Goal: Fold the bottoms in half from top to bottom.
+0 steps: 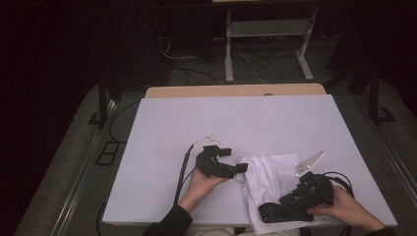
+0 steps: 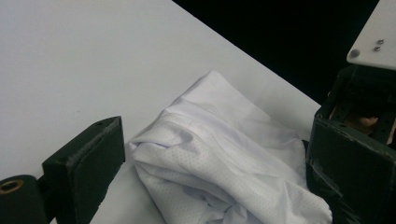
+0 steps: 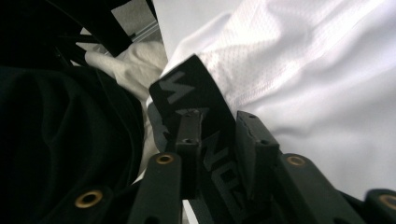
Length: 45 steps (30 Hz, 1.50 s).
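- The white garment [image 1: 268, 184] lies bunched at the near right of the table [image 1: 196, 123], hanging a little over the near edge; it is a thin perforated mesh fabric, creased in soft folds, with a black waistband [image 3: 196, 116] that carries grey lettering.
- My right gripper [image 1: 270, 211] has the waistband lying between its jaws, which stand only slightly apart. I can't tell if the pads really press on it, so I judge the band could slip out on any pull.
- My left gripper [image 1: 242, 168] sits at the cloth's left edge with its jaws spread wide and nothing pinched. If it closes here I'd expect it to catch several layers at once, not one hem.
- With cloth past the edge, a loose hold could let it slide onto the person's lap.
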{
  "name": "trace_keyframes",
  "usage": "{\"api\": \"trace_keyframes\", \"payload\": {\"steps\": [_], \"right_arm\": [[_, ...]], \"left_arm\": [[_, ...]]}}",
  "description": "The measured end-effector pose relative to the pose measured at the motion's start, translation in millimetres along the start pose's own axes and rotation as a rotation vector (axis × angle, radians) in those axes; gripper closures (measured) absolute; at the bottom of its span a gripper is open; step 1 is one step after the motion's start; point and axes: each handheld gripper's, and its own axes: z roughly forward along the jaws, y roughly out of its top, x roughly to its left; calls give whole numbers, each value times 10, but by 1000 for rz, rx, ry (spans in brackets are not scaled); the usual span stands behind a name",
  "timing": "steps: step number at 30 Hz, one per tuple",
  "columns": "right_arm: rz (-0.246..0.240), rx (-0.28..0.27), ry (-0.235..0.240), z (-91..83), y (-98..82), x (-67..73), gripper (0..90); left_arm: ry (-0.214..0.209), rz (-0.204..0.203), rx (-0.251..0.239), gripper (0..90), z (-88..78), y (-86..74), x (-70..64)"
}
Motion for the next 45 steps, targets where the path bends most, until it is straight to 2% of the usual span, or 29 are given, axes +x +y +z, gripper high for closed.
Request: {"api": "trace_keyframes", "payload": {"steps": [4,8,12,14,18,23,26,36,45], "right_arm": [[-10,-37,-28,-69,26,12,579],[19,-77,-58,-150,33,-22,490],[28,-115,-89,-228,39,-46,394],[25,-120,-106,-257,49,-46,342],[25,-141,-144,-302,76,-65,178],[36,-159,-159,-352,98,-121,116],[41,-163,-169,-383,108,-158,18],[91,-240,-205,-522,87,-385,0],[125,-272,-245,-587,53,-557,0]], "left_arm": [[0,1,-1,37,5,23,-3],[0,2,3,35,7,40,-8],[1,-1,3,33,5,53,-6],[1,1,6,31,8,60,2],[4,-2,8,28,10,69,13],[6,-7,4,28,9,77,27],[7,-10,1,27,6,88,37],[15,-20,-1,27,42,126,73],[34,-42,9,27,84,118,156]]}}
